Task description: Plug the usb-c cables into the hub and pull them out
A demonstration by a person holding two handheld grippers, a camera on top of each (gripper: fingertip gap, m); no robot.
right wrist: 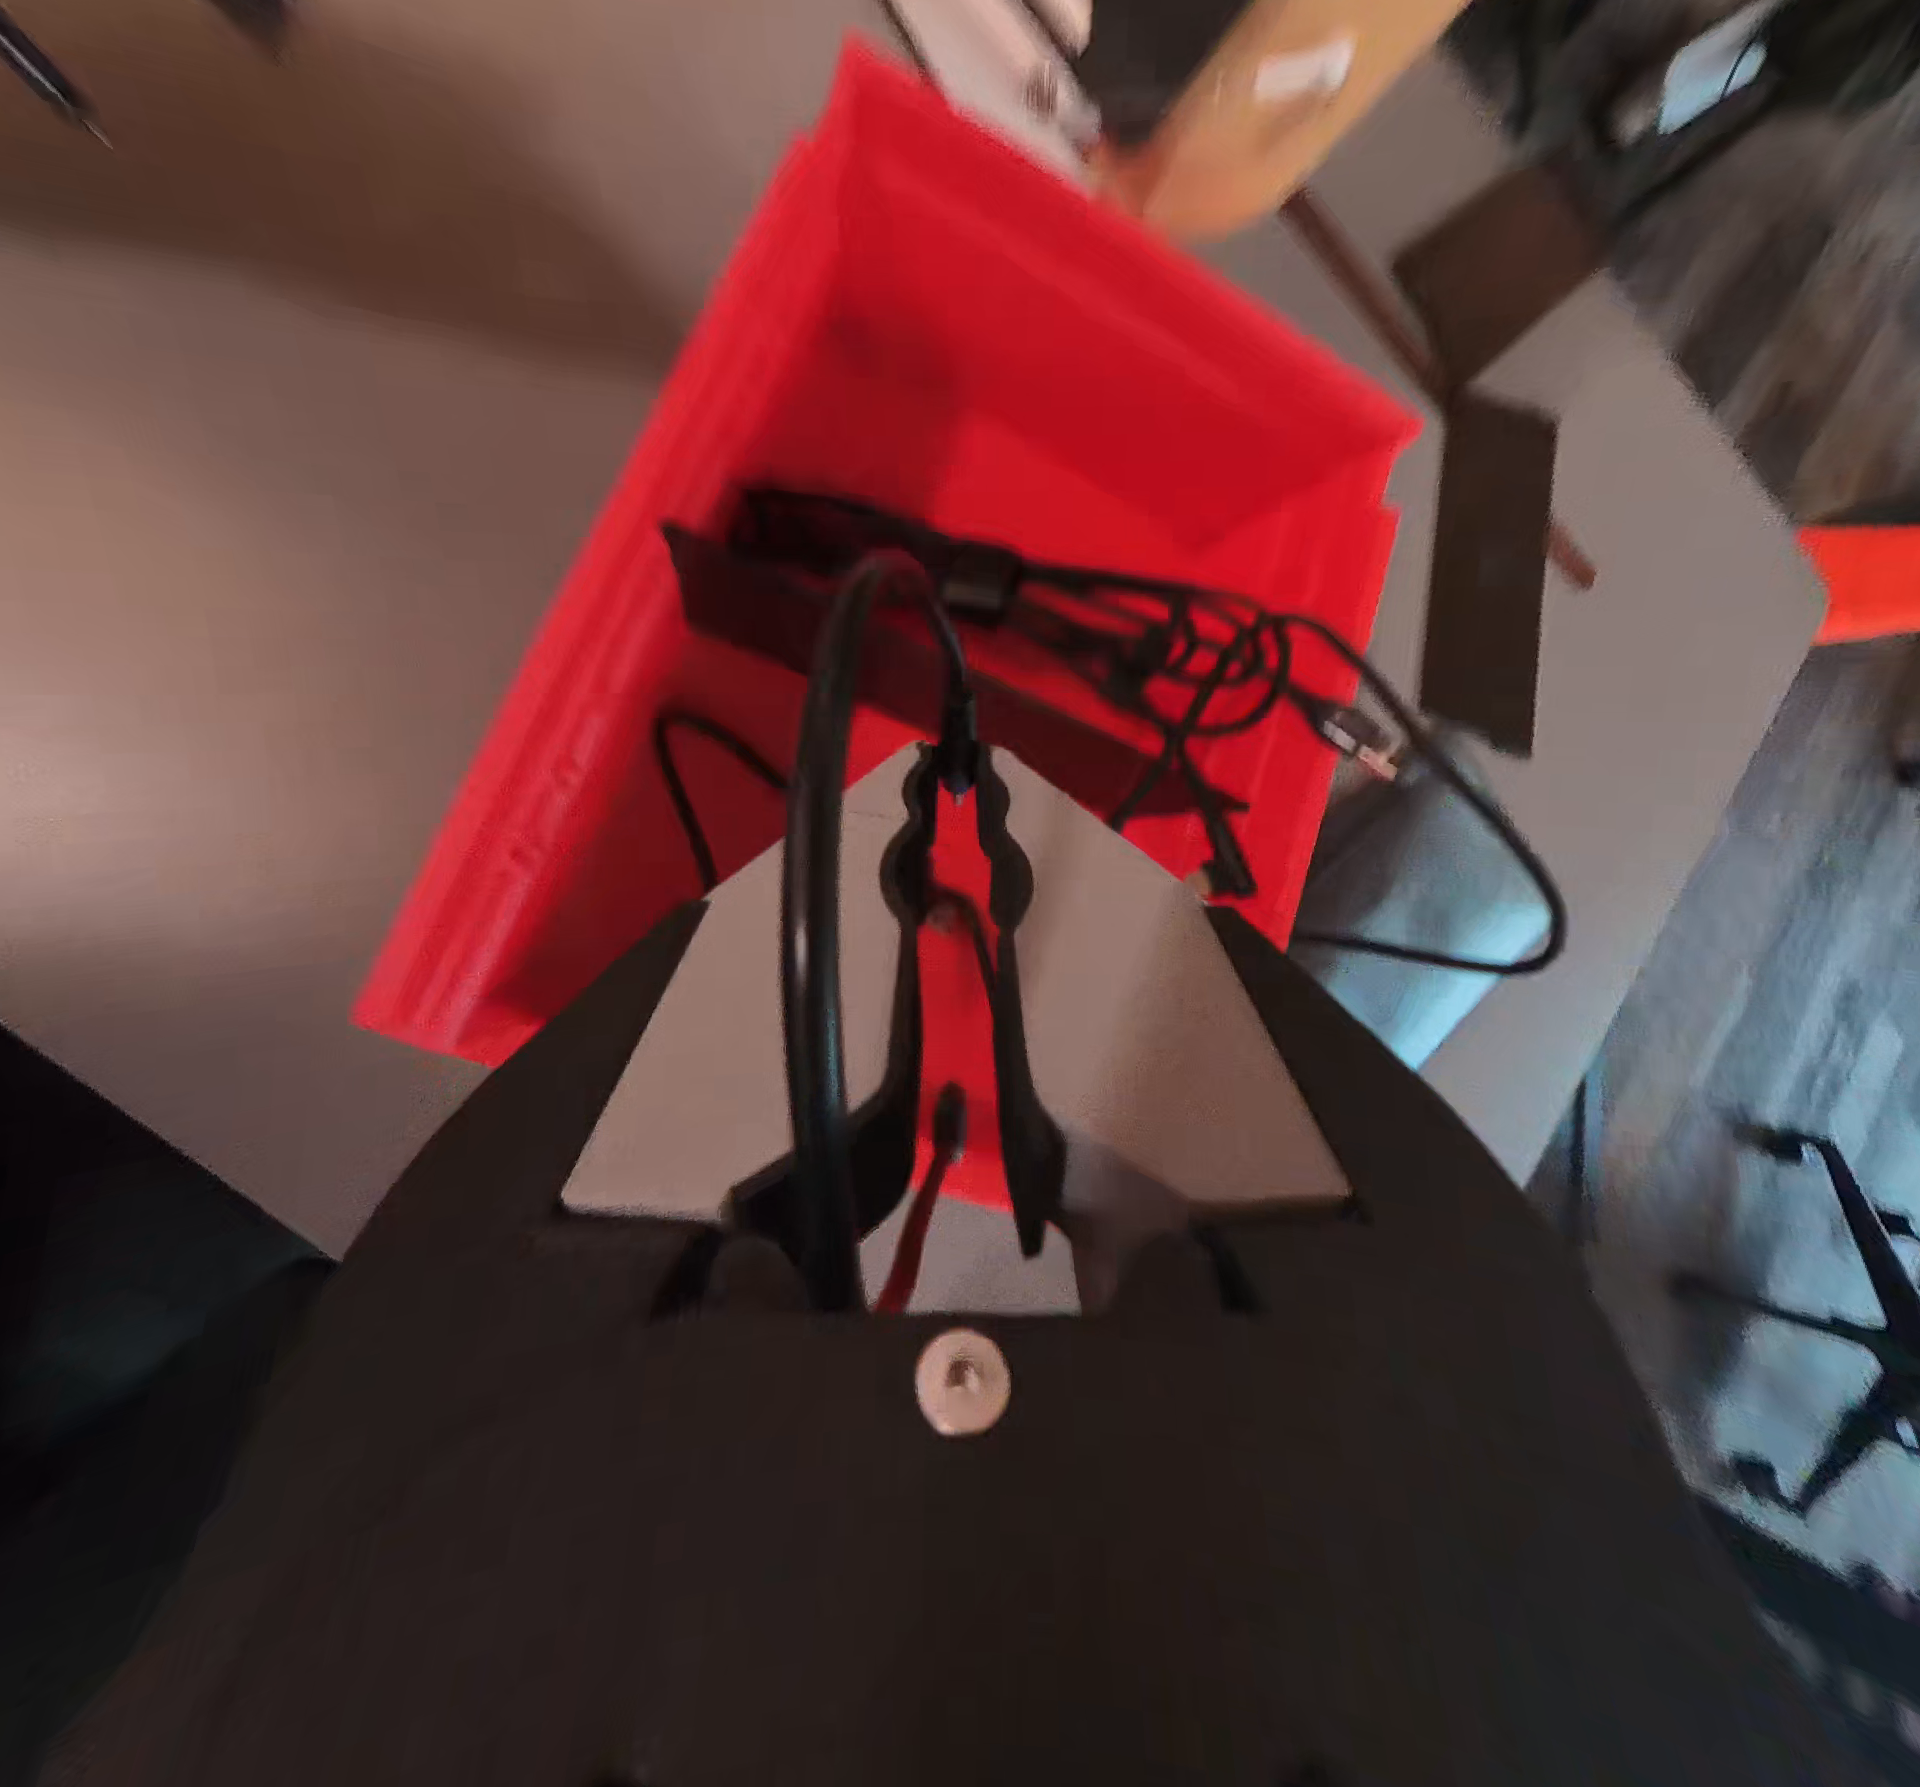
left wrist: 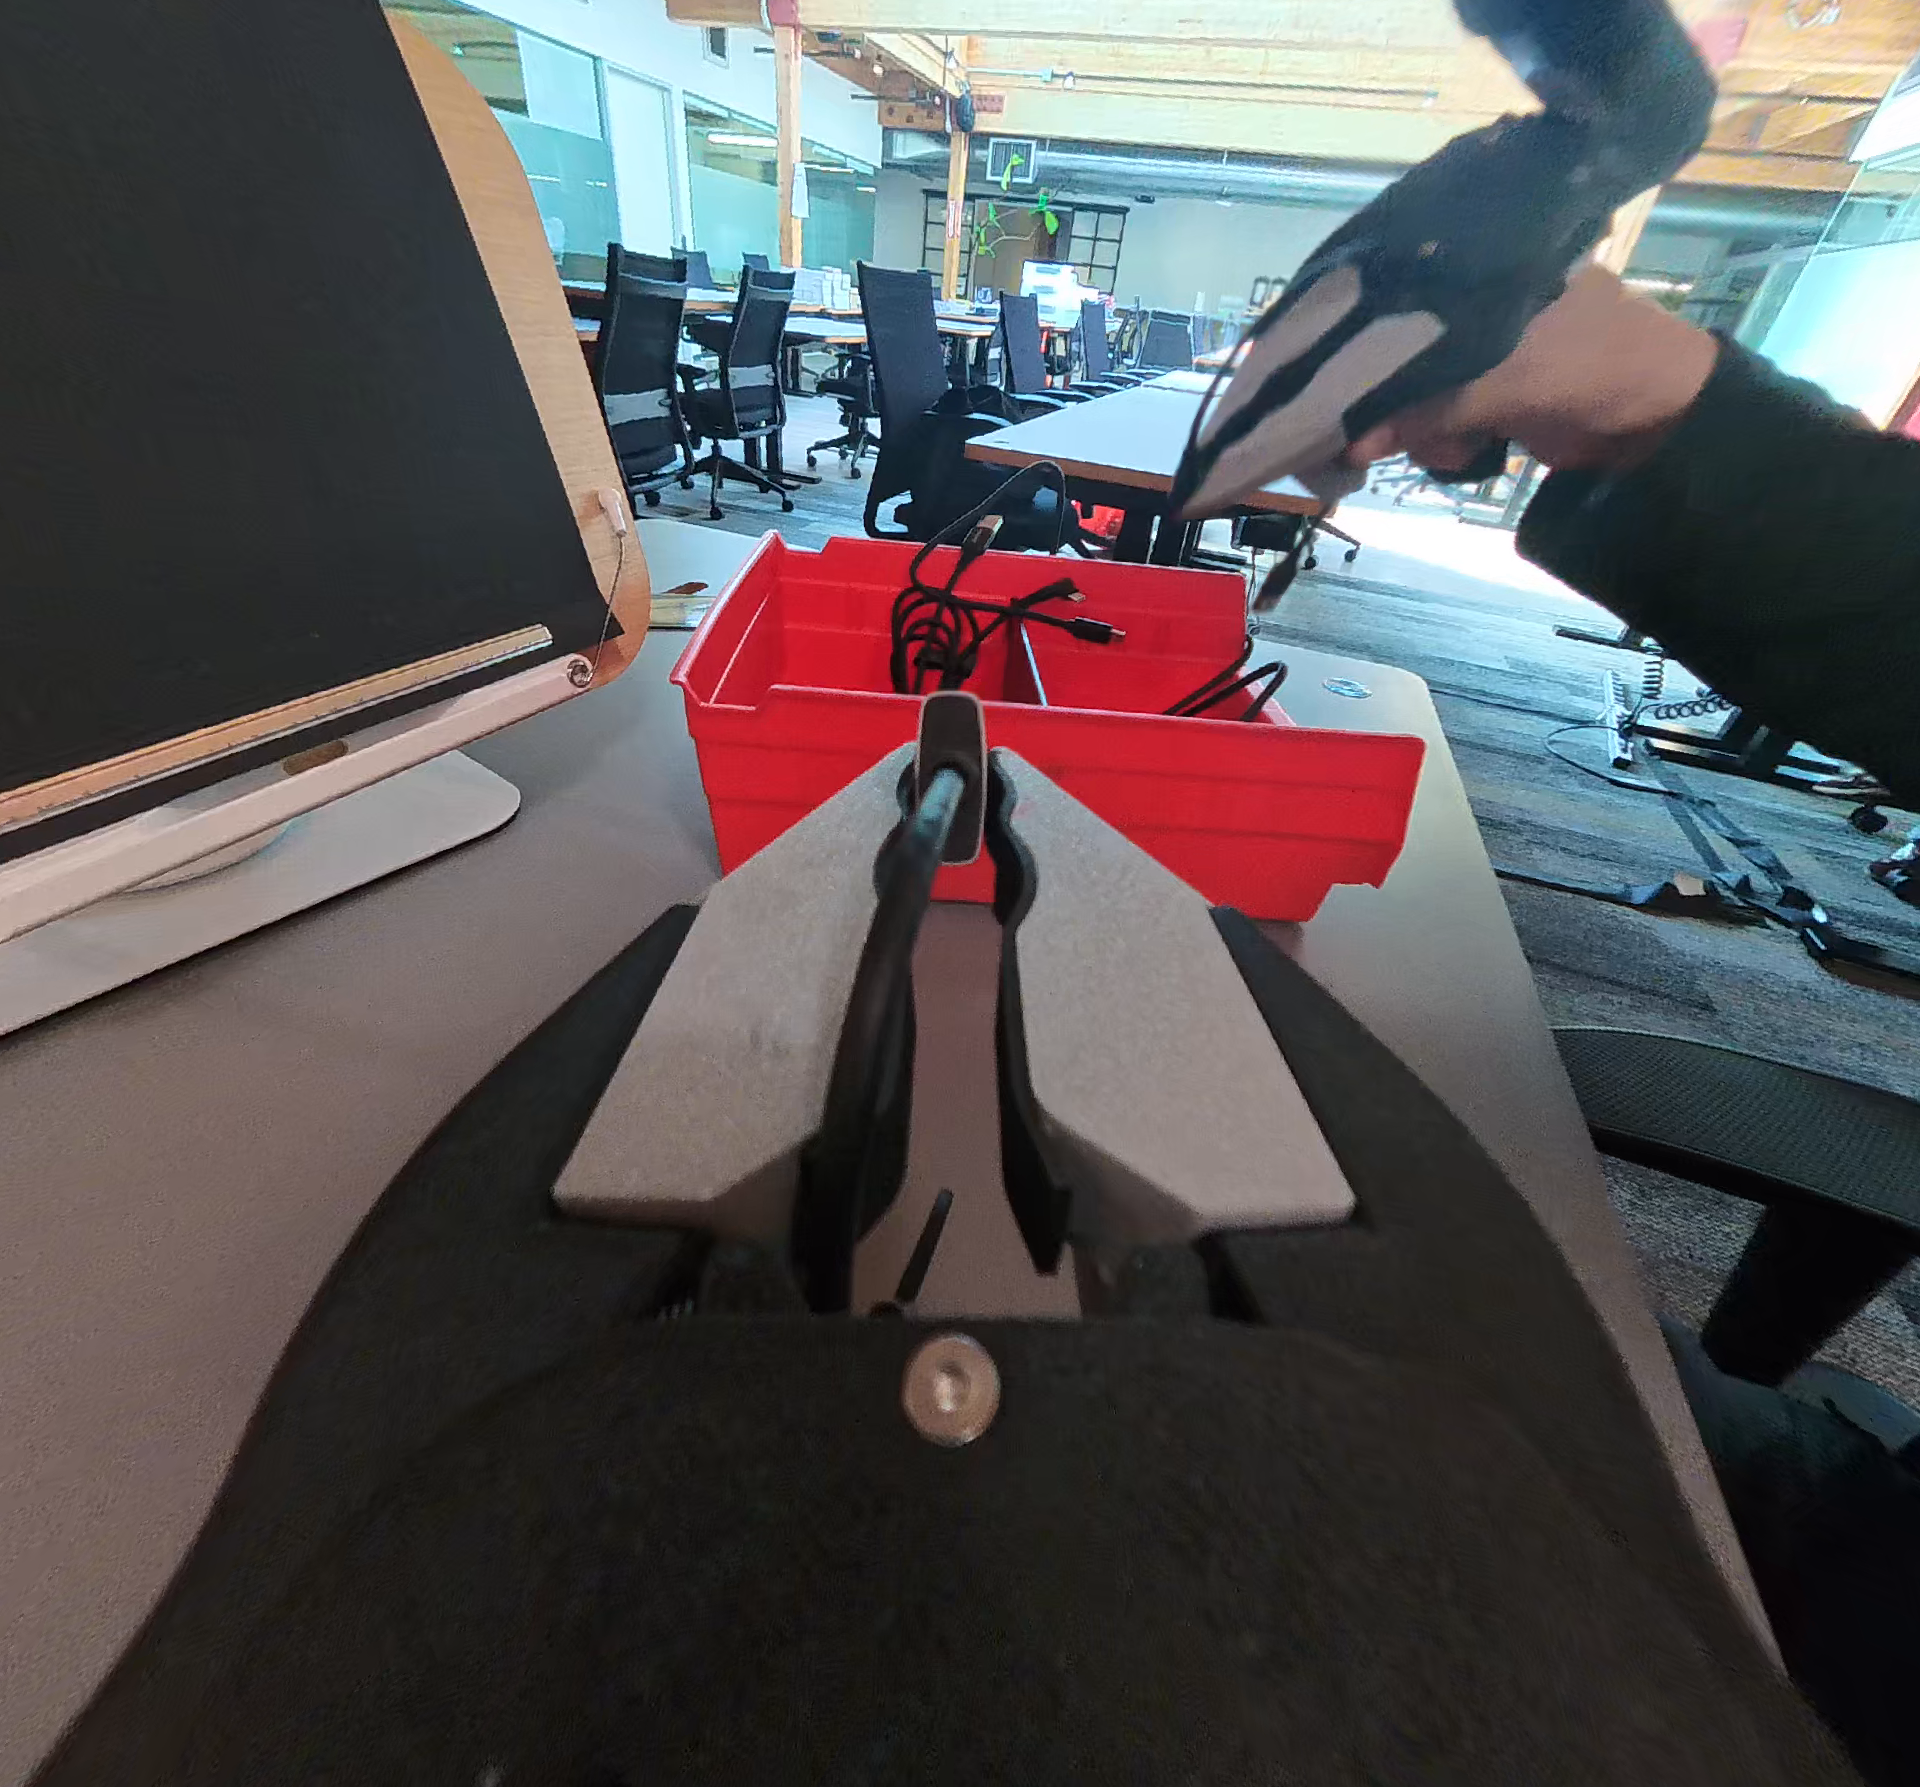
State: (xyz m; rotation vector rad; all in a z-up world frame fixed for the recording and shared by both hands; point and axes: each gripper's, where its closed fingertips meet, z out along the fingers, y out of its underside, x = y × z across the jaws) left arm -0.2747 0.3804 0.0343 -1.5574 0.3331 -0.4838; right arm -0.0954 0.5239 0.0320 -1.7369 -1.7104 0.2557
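Red bin point(left wrist: 1143, 802) dead ahead at 12 o'clock of left gripper point(left wrist: 951, 781), on grey desk point(left wrist: 312, 1166). Left gripper pinching dark hub point(left wrist: 951, 750), long axis along fingers, nose toward bin.

Right gripper point(left wrist: 1205, 480) at 2 o'clock, raised above bin, pinching usb-c cable plug point(right wrist: 956, 750); cable loops back over fingers. Spare cables point(left wrist: 987, 615) lie in bin.

Judgement: plug well apart from hub, must come down toward 7 o'clock; right does travel.
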